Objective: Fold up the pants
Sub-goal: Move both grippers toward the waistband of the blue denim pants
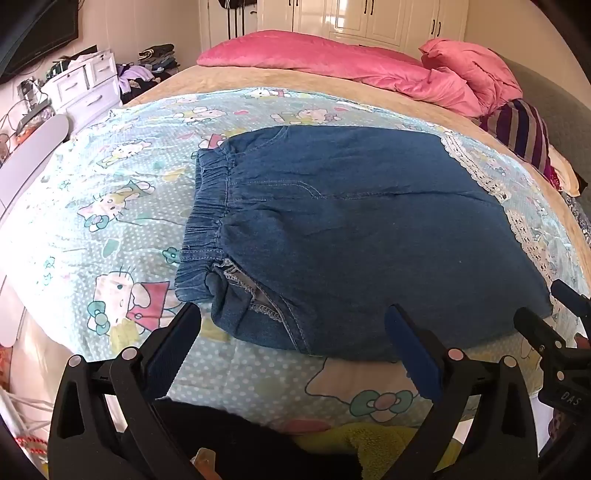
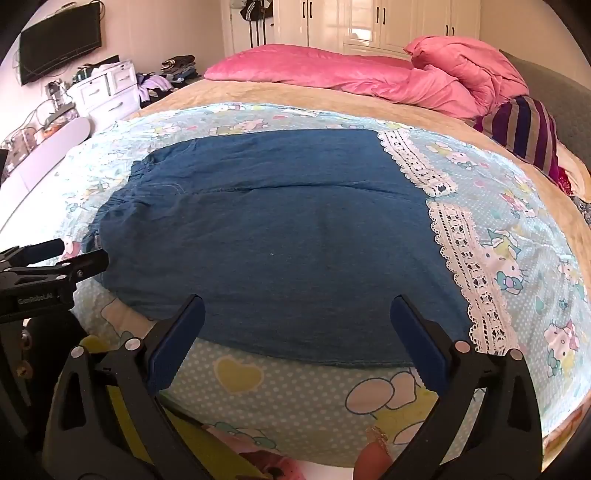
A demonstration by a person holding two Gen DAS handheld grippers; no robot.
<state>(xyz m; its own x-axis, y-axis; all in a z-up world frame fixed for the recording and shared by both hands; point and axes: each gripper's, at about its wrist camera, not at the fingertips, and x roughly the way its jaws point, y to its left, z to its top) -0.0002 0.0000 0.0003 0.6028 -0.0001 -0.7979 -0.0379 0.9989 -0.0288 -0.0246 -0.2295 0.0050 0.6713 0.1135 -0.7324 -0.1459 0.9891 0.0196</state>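
Blue denim pants (image 1: pixel 351 236) lie spread flat on a light blue cartoon-print sheet (image 1: pixel 110 206) on the bed. The elastic waistband (image 1: pixel 207 214) is at the left, white lace cuffs (image 2: pixel 454 251) at the right. My left gripper (image 1: pixel 291 317) is open and empty, at the near edge of the pants by the waistband corner. My right gripper (image 2: pixel 295 310) is open and empty, over the near edge of the pants (image 2: pixel 277 229) toward the cuffs. Each gripper shows at the edge of the other's view.
A pink duvet (image 1: pixel 351 70) and a striped cloth (image 1: pixel 524 129) lie at the far side of the bed. White drawers (image 1: pixel 85 85) and a wall TV (image 2: pixel 59 40) stand at the left. White wardrobes (image 2: pixel 369 26) line the back wall.
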